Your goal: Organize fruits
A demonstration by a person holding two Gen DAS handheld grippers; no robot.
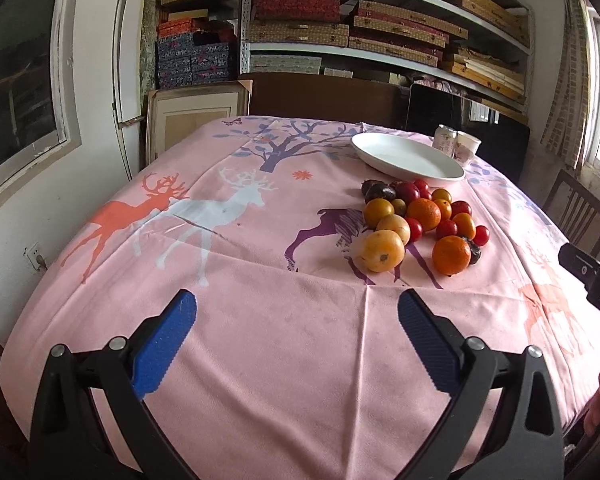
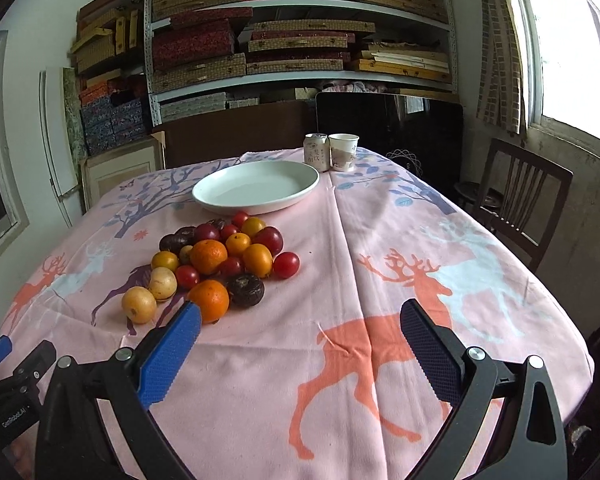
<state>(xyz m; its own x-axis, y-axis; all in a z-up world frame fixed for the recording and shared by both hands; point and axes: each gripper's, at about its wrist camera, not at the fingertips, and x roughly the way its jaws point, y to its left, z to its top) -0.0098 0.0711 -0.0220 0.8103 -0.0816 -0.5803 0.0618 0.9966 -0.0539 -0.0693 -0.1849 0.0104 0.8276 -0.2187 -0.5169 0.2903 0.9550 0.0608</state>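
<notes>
Left wrist view: the left gripper (image 1: 296,312) hovers over the near part of a pink deer-print cloth (image 1: 260,340), blue-padded jaws spread wide w/ nothing between them. The fruit pile (image 1: 420,220) sits loose on the cloth ahead & to the right, just in front of a white plate (image 1: 406,157) that holds nothing. Nearest in the pile: a yellow fruit (image 1: 381,251) & an orange (image 1: 451,255), apart from each other; cherry tomatoes and dark plums lie behind. A can (image 1: 445,141) & paper cup (image 1: 467,148) stand touching, beyond the plate. Right wrist view: the right gripper (image 2: 300,320) is also agape & carrying nothing, low over the cloth, its left pad just beside the nearest orange (image 2: 210,300). Shelves (image 2: 300,40) of flat boxes fill the back wall; a wooden chair (image 2: 520,208) stands at right.
</notes>
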